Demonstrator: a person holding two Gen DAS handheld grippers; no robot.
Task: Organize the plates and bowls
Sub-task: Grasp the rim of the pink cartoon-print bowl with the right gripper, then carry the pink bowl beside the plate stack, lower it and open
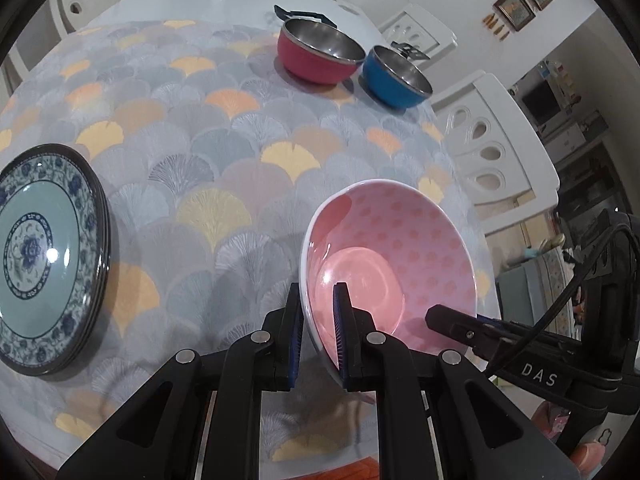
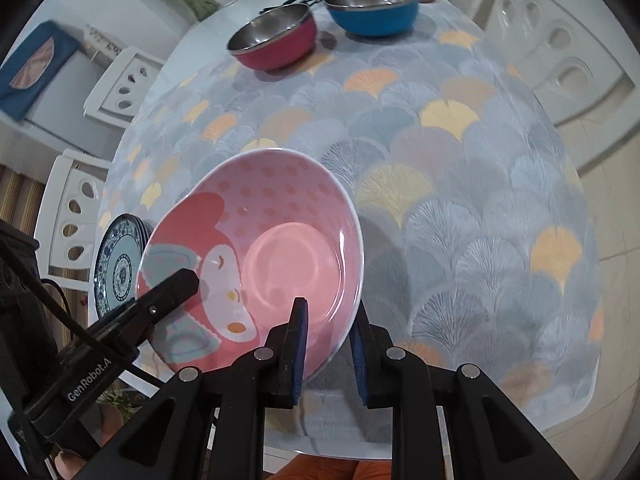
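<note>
I have the pink bowl (image 1: 392, 264) pinched by both tongs above the near edge of the table (image 1: 240, 128): the left gripper (image 1: 318, 340) clamps its left rim, the right gripper (image 2: 328, 344) its right rim. Blue-patterned plates (image 1: 36, 256) sit stacked at left; 2 metal bowls, red (image 1: 316, 54) and blue (image 1: 394, 78), stand far.

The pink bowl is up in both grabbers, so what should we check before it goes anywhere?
1. Left gripper clamped on the pink bowl rim: ok.
2. Right gripper clamped on the opposite rim: ok.
3. Bowl empty, nothing to spill: ok.
4. Bowl level: not ok, it tilts.
5. Tablecloth bare between the bowl and the red pot and blue pot: ok.
6. Stack of blue-patterned plates well off to one side: ok.
</note>
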